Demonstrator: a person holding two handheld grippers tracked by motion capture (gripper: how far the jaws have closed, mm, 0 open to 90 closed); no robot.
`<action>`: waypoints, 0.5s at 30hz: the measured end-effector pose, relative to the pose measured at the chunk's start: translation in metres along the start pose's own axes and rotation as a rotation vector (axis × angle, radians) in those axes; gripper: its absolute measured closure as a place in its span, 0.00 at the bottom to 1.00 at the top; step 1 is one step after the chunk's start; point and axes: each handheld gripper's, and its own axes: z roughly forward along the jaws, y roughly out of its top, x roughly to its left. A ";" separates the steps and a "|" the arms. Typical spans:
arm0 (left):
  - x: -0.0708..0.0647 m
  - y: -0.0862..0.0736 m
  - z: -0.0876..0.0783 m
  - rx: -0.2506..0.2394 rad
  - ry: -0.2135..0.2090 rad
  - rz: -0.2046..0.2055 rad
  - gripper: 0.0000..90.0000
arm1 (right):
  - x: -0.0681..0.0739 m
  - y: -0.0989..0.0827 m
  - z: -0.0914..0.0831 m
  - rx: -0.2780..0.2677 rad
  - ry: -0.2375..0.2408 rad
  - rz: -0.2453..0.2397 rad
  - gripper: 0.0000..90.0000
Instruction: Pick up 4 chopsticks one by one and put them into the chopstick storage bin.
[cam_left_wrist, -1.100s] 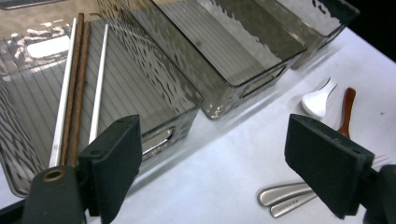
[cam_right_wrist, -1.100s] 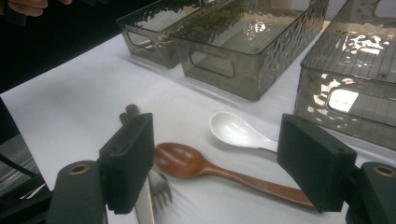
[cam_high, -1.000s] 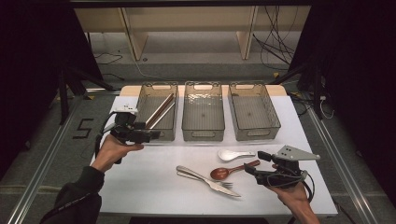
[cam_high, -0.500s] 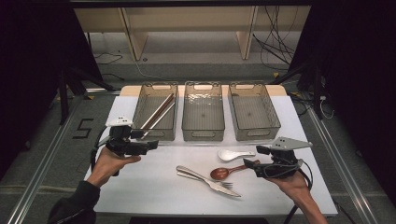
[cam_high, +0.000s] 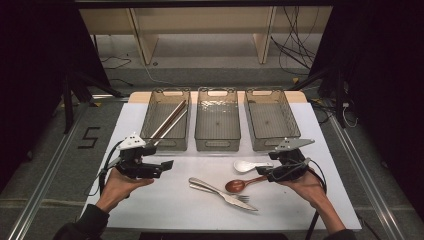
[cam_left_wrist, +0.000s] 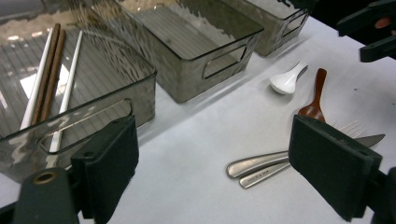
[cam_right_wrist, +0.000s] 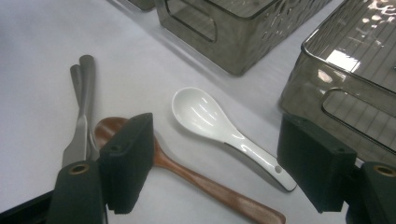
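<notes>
My right gripper (cam_right_wrist: 215, 172) hangs released over the white spoon (cam_right_wrist: 219, 126), left gripper (cam_high: 159, 165) also released. The brown spoon (cam_right_wrist: 196, 179) lies just beside; I might nip both.

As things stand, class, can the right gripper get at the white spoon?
Probably yes. The right gripper is open, and the white spoon lies bare on the table between its jaws. The wooden spoon beside it might get nudged.

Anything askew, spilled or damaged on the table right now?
Nothing stands out. Chopsticks lie in the left bin; the white spoon, wooden spoon, fork and knife lie loose but intact on the white mat. No spills.
</notes>
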 end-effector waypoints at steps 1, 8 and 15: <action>-0.001 -0.001 0.000 0.001 -0.004 -0.001 0.17 | -0.001 0.001 0.002 0.005 -0.001 -0.004 0.32; -0.007 -0.005 0.001 0.002 -0.008 0.021 0.17 | -0.006 0.005 0.009 0.035 0.003 -0.014 0.32; -0.007 -0.007 -0.006 -0.035 -0.009 0.013 0.17 | -0.011 0.006 0.016 0.064 0.013 -0.018 0.32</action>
